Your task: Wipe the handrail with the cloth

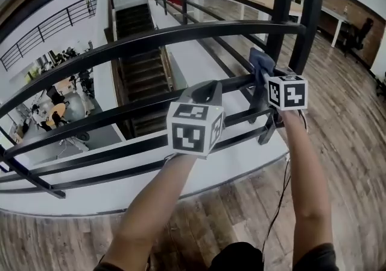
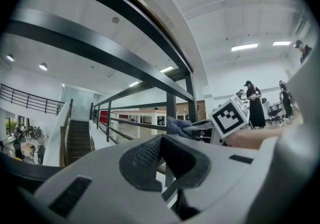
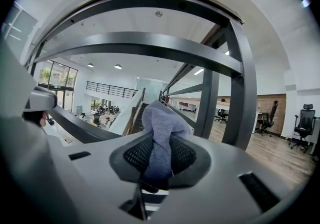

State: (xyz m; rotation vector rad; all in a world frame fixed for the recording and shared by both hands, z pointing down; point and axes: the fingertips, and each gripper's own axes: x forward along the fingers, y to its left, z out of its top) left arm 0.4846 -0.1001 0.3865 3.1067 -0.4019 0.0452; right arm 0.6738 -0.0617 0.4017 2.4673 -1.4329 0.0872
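Right gripper point(image 1: 261, 86) jaws clenched on blue cloth point(image 1: 260, 63), bunched end presented at lower handrail bar point(image 1: 145, 105) beside post point(image 1: 279, 16), likely ready for wiping. Left gripper point(image 1: 208, 90) jaws closed, empty, idle nearby.

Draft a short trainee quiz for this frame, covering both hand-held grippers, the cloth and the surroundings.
1. True or false: the left hand-held gripper is shut with nothing between its jaws.
2. The cloth is: A) draped over the top rail; B) pinched in the right hand-held gripper; C) lying on the floor.
3. Fill in: beyond the black railing, a ___ leads down.
Key: 1 true; 2 B; 3 staircase.
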